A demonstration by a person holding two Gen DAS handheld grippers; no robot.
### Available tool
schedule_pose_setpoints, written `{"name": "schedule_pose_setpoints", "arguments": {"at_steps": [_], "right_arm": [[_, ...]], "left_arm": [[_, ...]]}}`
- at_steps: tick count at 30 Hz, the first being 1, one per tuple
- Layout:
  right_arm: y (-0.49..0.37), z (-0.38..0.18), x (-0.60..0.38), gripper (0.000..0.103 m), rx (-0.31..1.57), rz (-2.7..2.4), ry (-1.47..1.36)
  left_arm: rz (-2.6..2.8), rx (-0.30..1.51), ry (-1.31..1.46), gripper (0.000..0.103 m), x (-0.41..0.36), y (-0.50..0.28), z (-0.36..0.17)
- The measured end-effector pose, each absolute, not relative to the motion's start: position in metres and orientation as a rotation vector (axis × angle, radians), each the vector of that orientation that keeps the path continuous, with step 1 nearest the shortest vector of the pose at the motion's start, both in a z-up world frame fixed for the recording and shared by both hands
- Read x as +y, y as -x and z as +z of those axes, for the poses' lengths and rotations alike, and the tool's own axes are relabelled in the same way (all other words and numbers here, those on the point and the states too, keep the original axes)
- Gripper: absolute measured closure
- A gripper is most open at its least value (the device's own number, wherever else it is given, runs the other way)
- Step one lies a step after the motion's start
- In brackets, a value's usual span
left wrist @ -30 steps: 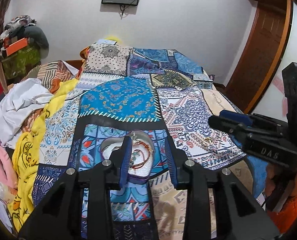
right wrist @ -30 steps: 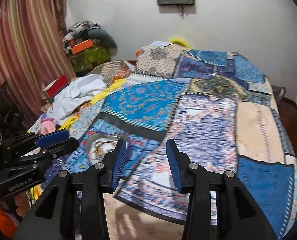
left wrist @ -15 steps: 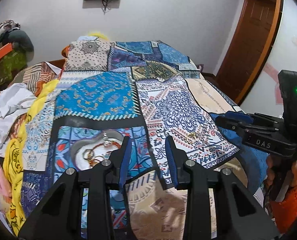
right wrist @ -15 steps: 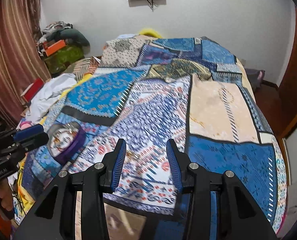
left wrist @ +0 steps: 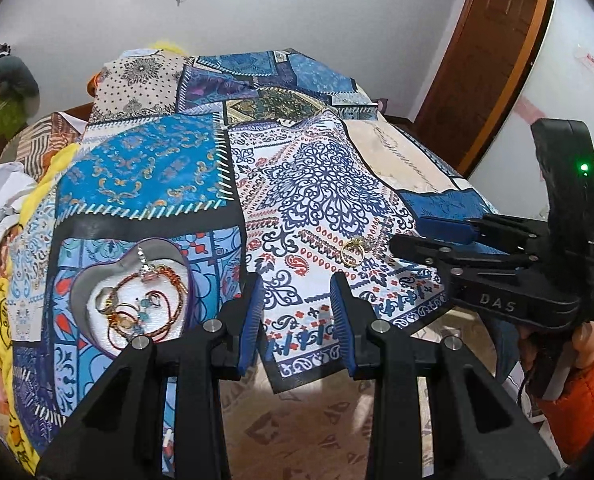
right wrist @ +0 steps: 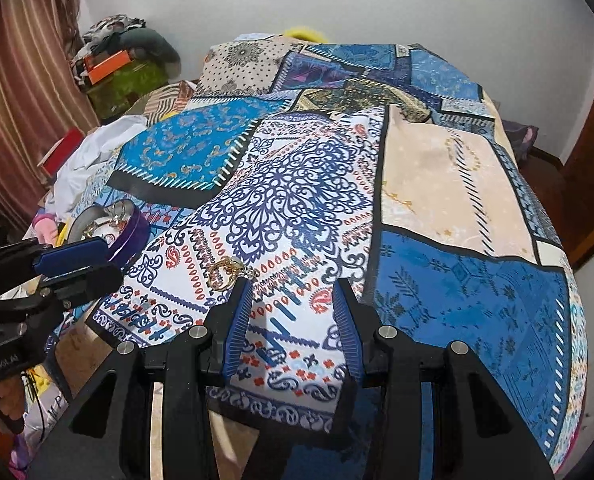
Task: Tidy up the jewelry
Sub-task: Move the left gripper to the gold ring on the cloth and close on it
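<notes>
A heart-shaped purple jewelry box (left wrist: 131, 304) lies open on the patchwork bedspread (left wrist: 317, 200), holding several bangles, rings and a chain. It shows from the side in the right wrist view (right wrist: 125, 232). A gold ring (left wrist: 353, 252) lies loose on the white-and-blue patch; in the right wrist view the ring (right wrist: 222, 274) sits just left of my right gripper's left fingertip. My left gripper (left wrist: 297, 316) is open and empty, between box and ring. My right gripper (right wrist: 295, 312) is open and empty, seen from the side in the left wrist view (left wrist: 437, 236).
A pile of clothes (right wrist: 85, 160) lies along the bed's left side. A striped curtain (right wrist: 17, 92) hangs at left, a wooden door (left wrist: 489, 52) at right. The bed's near edge (left wrist: 317, 420) is below the grippers.
Both grippers have swung right, away from the box toward the gold ring. The box has shifted from between the left fingers to their left. Both stay open.
</notes>
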State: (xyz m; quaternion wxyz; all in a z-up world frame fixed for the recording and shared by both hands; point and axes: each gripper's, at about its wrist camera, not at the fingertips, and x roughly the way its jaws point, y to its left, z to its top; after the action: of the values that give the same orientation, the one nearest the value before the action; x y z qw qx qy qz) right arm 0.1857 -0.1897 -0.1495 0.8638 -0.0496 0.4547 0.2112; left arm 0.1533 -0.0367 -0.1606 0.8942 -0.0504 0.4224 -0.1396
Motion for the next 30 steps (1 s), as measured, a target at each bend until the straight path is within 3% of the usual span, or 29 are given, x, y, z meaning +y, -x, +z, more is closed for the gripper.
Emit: {"name": "schedule_pose_setpoints", "arguments": {"at_steps": [8, 17, 30], "right_arm": [[-0.193, -0.157, -0.176, 0.066, 0.940, 0.483, 0.124], [-0.194, -0.161, -0.165, 0.094, 0.939, 0.523, 0.168], [-0.182, -0.137, -0.173, 0.094, 0.872, 0.547, 0.083]], "left_arm": [[-0.273, 0.895, 0.126, 0.069, -0.027, -0.158, -0.169], [-0.276, 0.904, 0.138, 0.069, -0.025, -0.158, -0.173], [-0.310, 0.914, 0.117, 0.069, -0.040, -0.157, -0.170]]}}
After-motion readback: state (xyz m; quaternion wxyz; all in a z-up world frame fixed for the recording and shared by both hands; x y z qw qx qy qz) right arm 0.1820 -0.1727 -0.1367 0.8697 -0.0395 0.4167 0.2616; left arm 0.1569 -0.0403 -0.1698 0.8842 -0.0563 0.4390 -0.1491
